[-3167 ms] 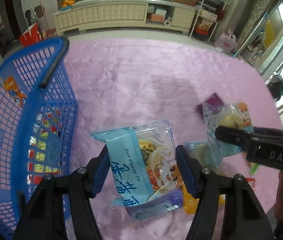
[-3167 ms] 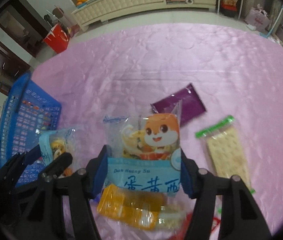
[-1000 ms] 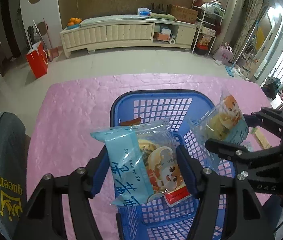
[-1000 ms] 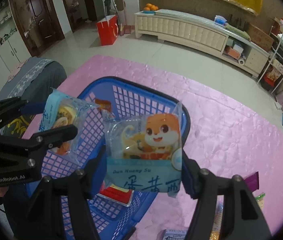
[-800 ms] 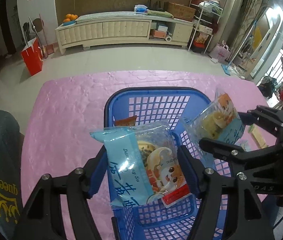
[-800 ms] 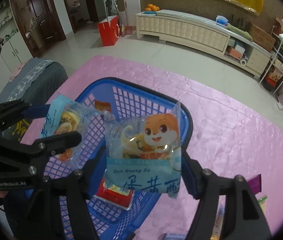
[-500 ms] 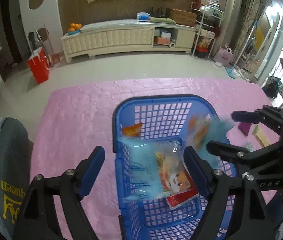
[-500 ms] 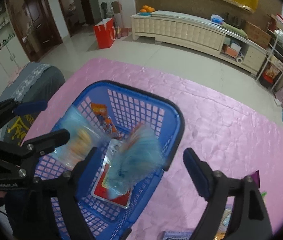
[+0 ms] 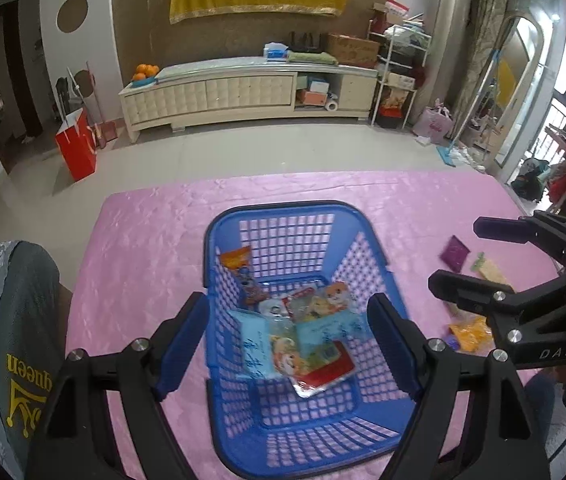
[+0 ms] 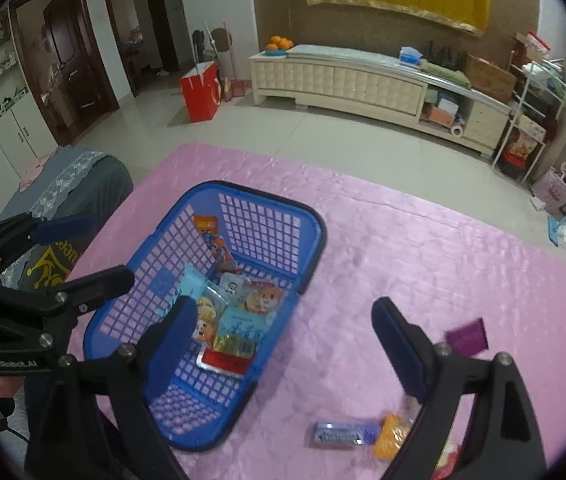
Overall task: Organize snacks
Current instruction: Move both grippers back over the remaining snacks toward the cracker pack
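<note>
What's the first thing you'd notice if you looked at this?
The blue basket in the middle of the pink tablecloth, with cartoon-animal snack packs piled inside. Both grippers, left and right, hang open above it. A few snacks lie loose on the cloth to the right of the basket.

Both grippers, left gripper (image 9: 291, 340) and right gripper (image 10: 283, 344), now gape empty. Their two blue pastry packets (image 9: 303, 332) now lie inside the blue basket (image 9: 283, 210).
</note>
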Demonstrator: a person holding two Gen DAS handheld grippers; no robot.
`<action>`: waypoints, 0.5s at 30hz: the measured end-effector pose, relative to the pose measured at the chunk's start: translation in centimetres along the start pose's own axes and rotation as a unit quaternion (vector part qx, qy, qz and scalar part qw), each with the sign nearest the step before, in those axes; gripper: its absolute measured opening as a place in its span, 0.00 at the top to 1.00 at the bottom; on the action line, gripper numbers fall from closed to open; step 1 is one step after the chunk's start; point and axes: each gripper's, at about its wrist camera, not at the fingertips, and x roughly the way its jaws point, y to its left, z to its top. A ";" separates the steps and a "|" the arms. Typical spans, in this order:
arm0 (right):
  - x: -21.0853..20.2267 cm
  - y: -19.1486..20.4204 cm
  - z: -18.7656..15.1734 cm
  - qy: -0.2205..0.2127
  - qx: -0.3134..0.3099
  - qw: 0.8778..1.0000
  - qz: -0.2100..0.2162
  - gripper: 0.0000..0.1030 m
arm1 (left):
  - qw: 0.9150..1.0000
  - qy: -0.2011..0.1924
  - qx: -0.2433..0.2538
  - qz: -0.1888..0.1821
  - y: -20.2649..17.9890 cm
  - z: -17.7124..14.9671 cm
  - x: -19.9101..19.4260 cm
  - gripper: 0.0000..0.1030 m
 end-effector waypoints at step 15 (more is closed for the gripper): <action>-6.6 -6.4 -6.8 -0.014 0.056 0.997 -0.052 0.11 | 0.997 -0.004 0.065 -0.047 -10.8 -2.0 -2.4 0.23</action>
